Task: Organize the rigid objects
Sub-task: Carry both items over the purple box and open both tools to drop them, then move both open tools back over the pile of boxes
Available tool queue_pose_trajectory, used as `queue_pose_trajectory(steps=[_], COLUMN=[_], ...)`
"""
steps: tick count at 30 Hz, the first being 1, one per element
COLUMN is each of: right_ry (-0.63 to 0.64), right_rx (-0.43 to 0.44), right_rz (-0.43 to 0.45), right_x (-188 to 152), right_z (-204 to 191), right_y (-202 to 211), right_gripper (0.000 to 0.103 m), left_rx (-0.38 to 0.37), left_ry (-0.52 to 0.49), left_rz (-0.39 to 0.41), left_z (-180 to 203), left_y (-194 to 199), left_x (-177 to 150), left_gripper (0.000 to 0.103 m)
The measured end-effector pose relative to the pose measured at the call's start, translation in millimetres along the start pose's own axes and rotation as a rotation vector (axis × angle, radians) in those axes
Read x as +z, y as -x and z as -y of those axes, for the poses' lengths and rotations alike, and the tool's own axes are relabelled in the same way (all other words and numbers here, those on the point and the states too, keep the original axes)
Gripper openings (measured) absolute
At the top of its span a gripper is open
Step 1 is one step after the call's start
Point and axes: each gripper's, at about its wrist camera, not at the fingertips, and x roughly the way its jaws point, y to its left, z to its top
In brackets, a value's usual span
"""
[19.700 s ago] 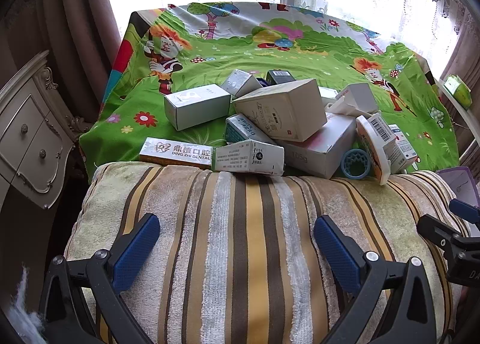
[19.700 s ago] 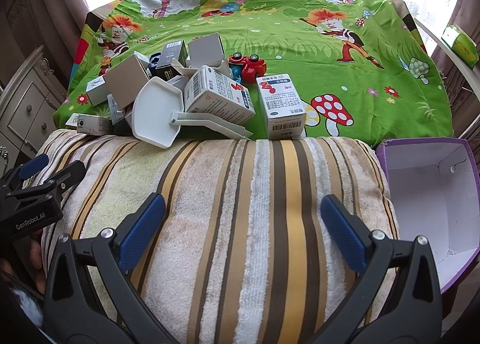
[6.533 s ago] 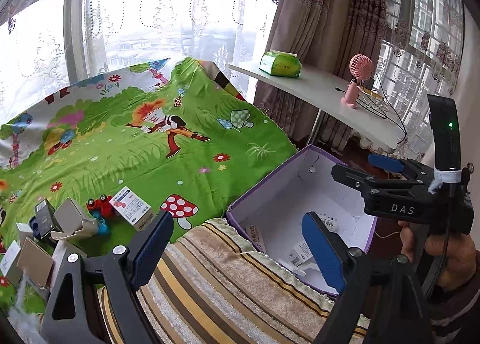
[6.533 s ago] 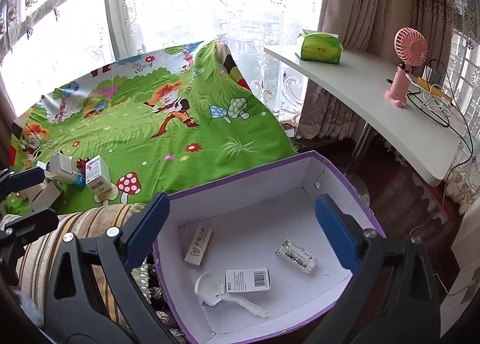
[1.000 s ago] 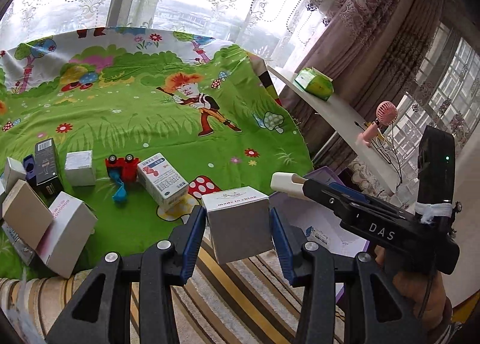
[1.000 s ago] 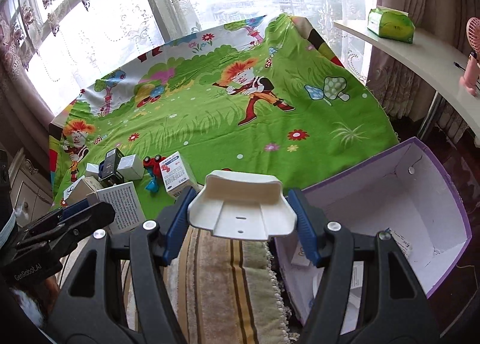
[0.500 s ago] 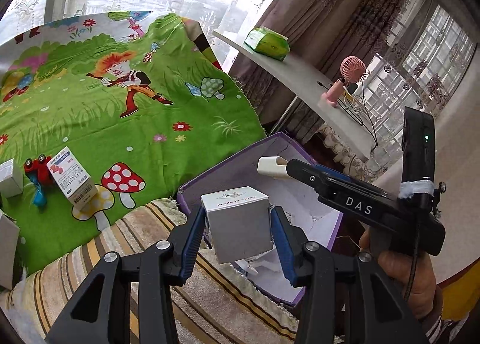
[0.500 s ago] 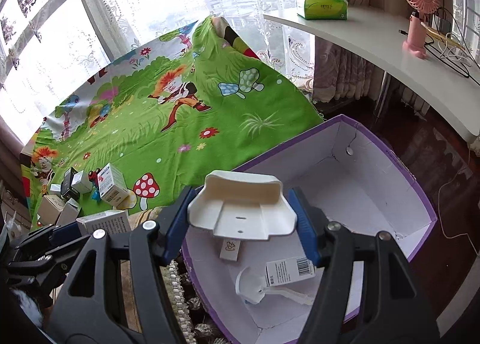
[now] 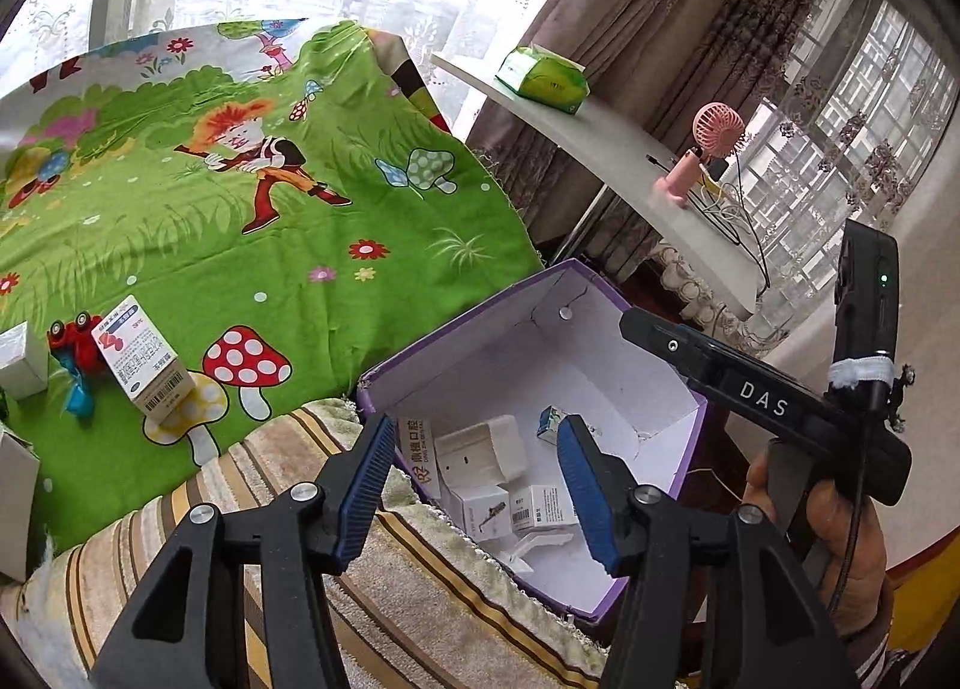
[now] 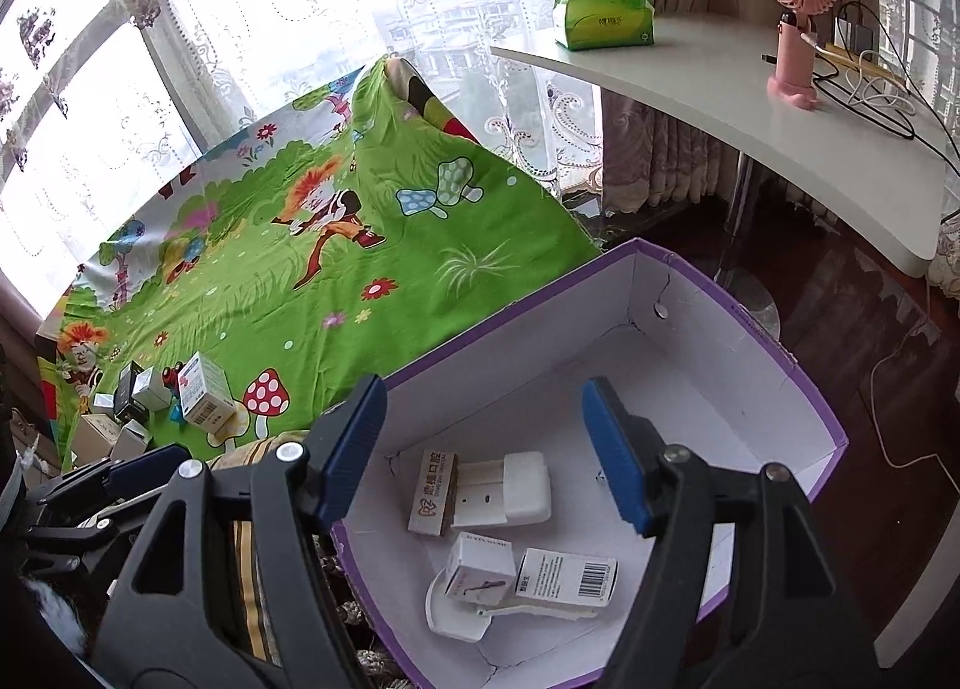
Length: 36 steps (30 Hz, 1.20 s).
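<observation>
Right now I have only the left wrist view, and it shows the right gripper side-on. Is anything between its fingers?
Observer: No. The right wrist view looks straight along the right gripper. Nothing is between its fingers, its jaws are opening, and it hangs above the purple box.
Operator: My picture cuts off the cloth just past the red-and-white carton. What lies beyond it?
Observer: A black box stands among several small pale boxes, just left of the red-and-white carton on the green cloth.
</observation>
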Motion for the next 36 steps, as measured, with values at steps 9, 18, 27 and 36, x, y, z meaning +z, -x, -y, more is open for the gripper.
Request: queue_pose_trajectory(steps=[9,18,27,36], right_ry=[0.020,0.046,0.123,0.223], right_rx=[0.024,0.055,0.127,0.197], right_rz=[0.021,0.012,-0.033,-0.093], right_x=[0,-3,-13,-27], right_z=[-5,-23,-62,-109], right_y=[5,7,1,-8], right_gripper=[0.071,0.079,0.084,0.091], left_rx=[0.066,0.097,0.155,0.227], left_ry=[-0.032,-0.007,0.077,0.216], left_rz=[0.146,0.129,0.177,0.216], left_z=[-5,-23,-66,-132], left_y=[24,39,74,120], left_x=[-2,-9,-21,-48], left_gripper=[0.064,0.064,0.077,0.082])
